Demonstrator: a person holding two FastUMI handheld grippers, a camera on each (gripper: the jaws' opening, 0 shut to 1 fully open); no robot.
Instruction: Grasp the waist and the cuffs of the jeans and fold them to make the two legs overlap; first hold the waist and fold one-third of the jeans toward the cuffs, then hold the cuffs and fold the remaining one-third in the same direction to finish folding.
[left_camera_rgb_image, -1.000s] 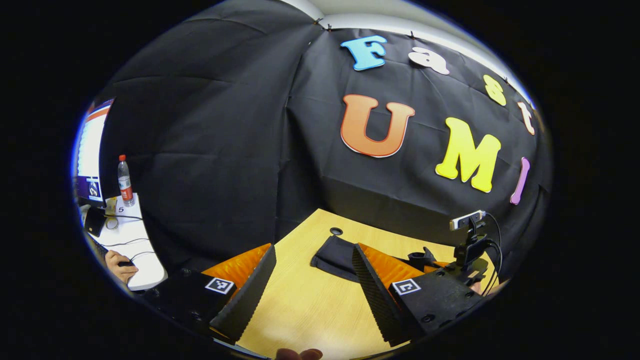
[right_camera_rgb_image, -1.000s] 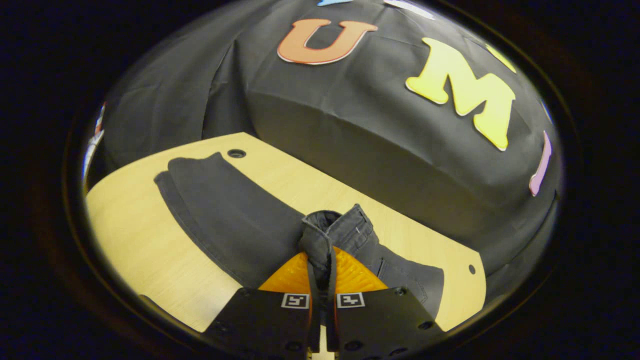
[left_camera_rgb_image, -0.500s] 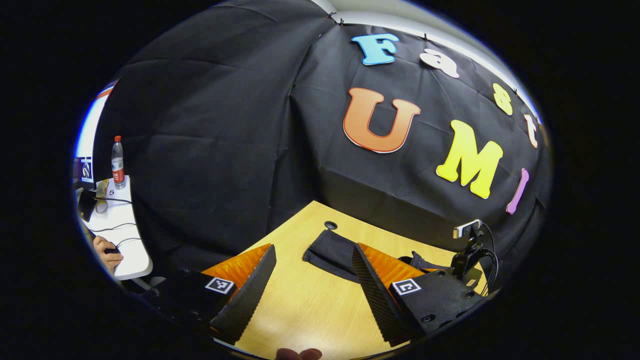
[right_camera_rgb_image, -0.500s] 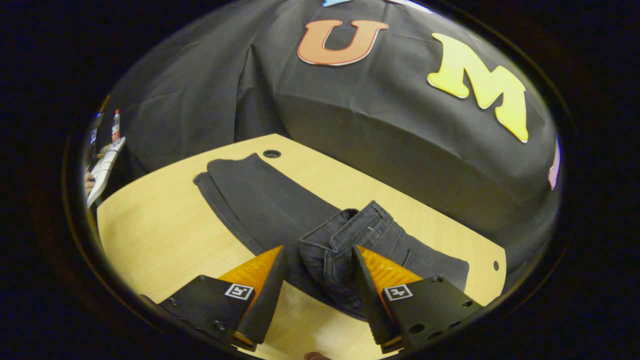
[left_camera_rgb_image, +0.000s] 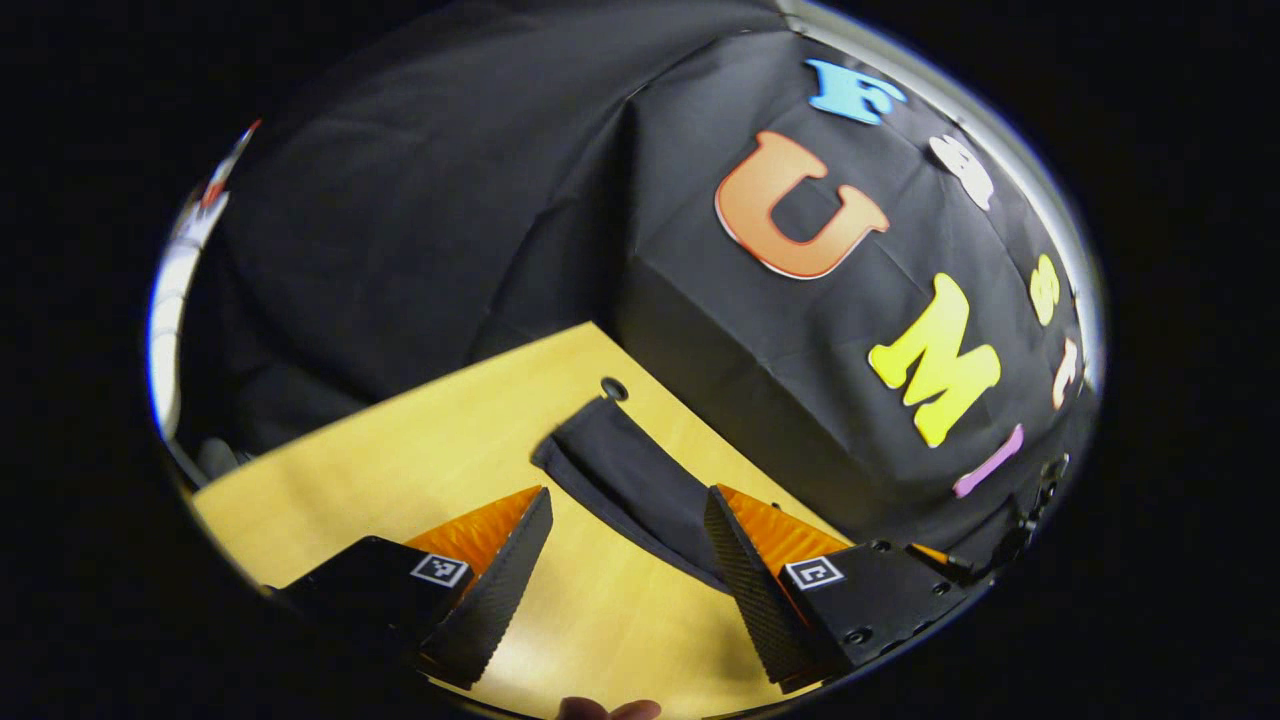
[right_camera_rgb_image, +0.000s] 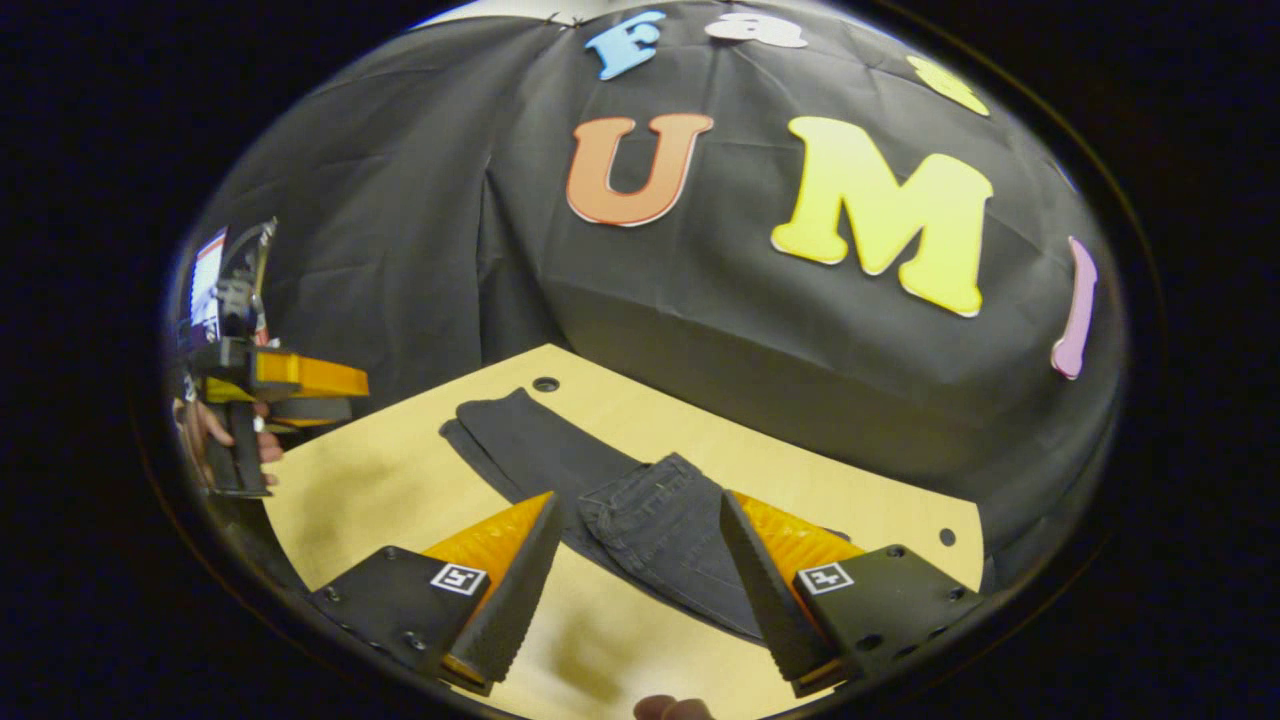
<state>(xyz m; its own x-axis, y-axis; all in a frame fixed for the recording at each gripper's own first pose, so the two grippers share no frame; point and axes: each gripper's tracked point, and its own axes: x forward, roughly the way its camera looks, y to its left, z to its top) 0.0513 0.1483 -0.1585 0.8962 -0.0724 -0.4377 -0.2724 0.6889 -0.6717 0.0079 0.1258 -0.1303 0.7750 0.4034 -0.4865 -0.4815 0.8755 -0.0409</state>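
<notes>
Here, nearest the camera in the right gripper view, the right tool (right_camera_rgb_image: 635, 585) hangs with its jaws spread wide and gripping nothing, poised just above the near edge of the jeans (right_camera_rgb_image: 600, 490). That fits a waist third already laid over toward the cuffs: the waistband (right_camera_rgb_image: 655, 510) lies flat on top of the legs rather than at the garment's end. The jeans rest on the worktop (right_camera_rgb_image: 370, 490), running away from the tool to the cuffs (right_camera_rgb_image: 490, 415), which sit beside a round cable hole (right_camera_rgb_image: 546, 384). In the left gripper view the left tool (left_camera_rgb_image: 628, 590) is likewise spread and empty, held over bare worktop (left_camera_rgb_image: 420, 460) and angled toward the cuff end (left_camera_rgb_image: 590, 440), probably because the cuffs are what it must take next. Farther off, at the left of the right gripper view, that same left tool (right_camera_rgb_image: 290, 385) shows in a hand (right_camera_rgb_image: 205, 440), well clear of the cloth.
</notes>
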